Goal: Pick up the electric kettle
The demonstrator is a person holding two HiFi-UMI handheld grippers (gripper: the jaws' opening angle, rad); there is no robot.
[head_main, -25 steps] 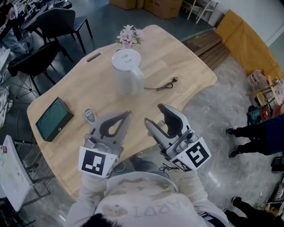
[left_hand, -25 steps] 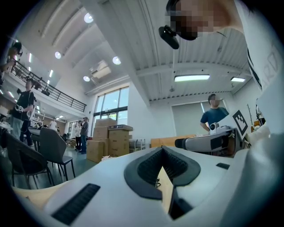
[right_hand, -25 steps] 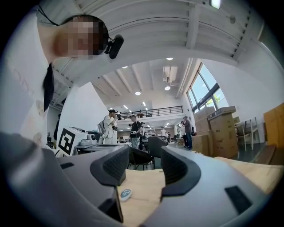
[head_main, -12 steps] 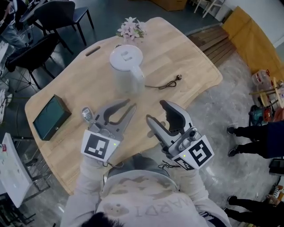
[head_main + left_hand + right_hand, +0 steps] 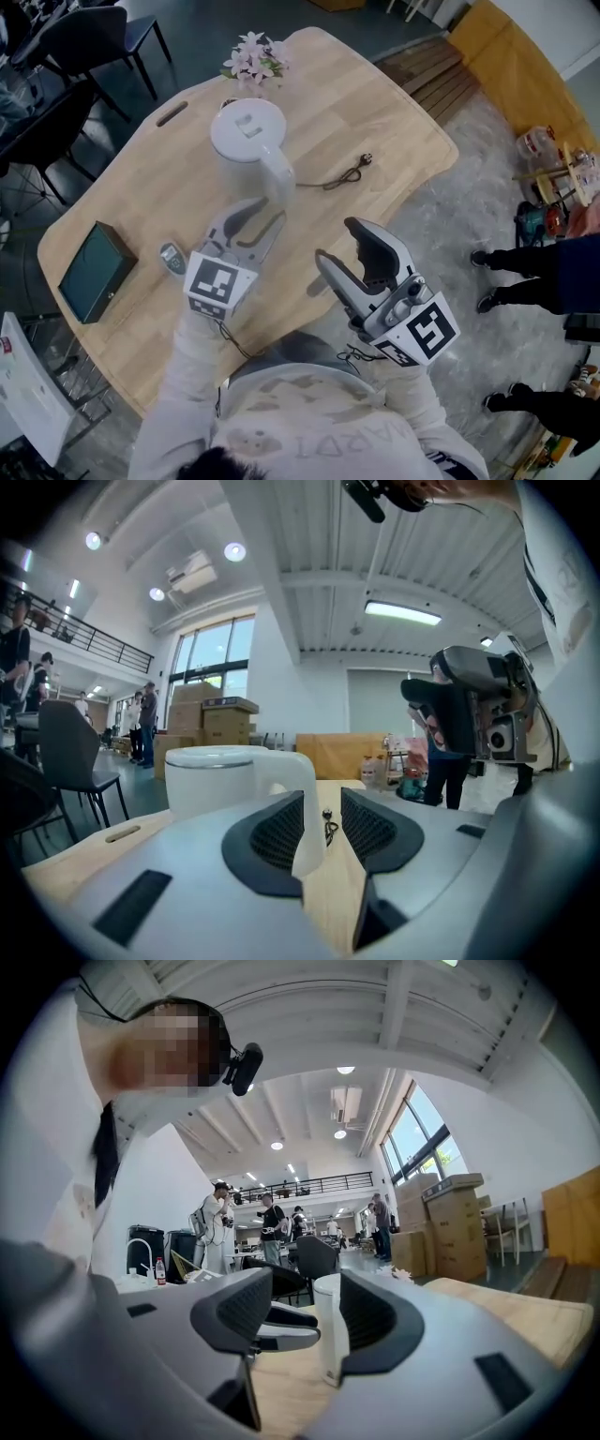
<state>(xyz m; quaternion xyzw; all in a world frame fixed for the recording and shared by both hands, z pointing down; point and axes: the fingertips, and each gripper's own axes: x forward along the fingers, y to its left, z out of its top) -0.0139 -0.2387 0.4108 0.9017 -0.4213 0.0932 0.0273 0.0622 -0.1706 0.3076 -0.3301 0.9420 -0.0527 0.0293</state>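
The white electric kettle [image 5: 246, 142] stands upright on the wooden table [image 5: 375, 112], its handle [image 5: 278, 180] pointing toward me. My left gripper [image 5: 258, 214] reaches up to that handle and is open. In the left gripper view the handle [image 5: 307, 803] stands between the two dark pads [image 5: 373, 829] of the left gripper [image 5: 323, 822], with a gap showing on the right side. My right gripper [image 5: 336, 242] hangs open to the right, nearer me, holding nothing. In the right gripper view the right gripper [image 5: 305, 1312] frames the kettle [image 5: 330, 1335] farther off.
A black power cord [image 5: 339, 174] lies right of the kettle. Pink flowers [image 5: 251, 58] sit at the table's far edge. A dark green box [image 5: 89, 272] and a small grey device [image 5: 172, 256] lie to the left. Chairs [image 5: 84, 28] stand beyond; a person's feet [image 5: 487, 258] at right.
My left gripper has moved forward across the table until its jaws straddle the kettle's handle. The right gripper has stayed about where it was.
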